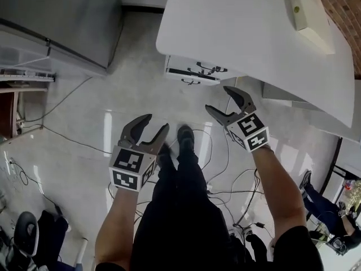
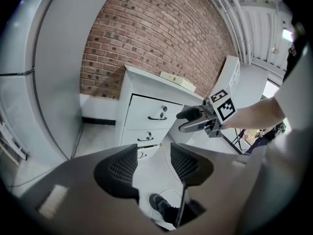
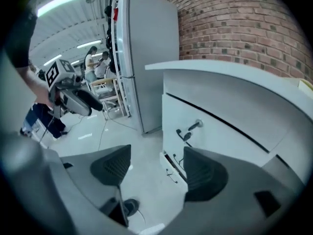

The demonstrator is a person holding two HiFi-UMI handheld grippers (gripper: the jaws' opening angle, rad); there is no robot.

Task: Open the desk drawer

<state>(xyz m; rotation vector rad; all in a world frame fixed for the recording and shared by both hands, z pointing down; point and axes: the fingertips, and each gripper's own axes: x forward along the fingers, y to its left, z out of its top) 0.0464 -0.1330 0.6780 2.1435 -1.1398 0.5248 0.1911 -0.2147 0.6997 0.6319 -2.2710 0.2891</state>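
Approaching the drawers with both grippers empty.

Nearest, the left black two-jaw gripper has its jaws spread wide, with only pale floor and a black shoe showing between them. The right black two-jaw gripper likewise stands wide apart and grips nothing. Both hang in the air, well apart from the white desk drawer stack, which sits farther ahead beneath the white curved desktop. To do this step well, I judge that one gripper should line up with a dark curved drawer handle, with one jaw on either side of the bar. It should close squarely on the bar, then draw straight back along the drawer's run rather than slantwise, so the drawer does not bind.
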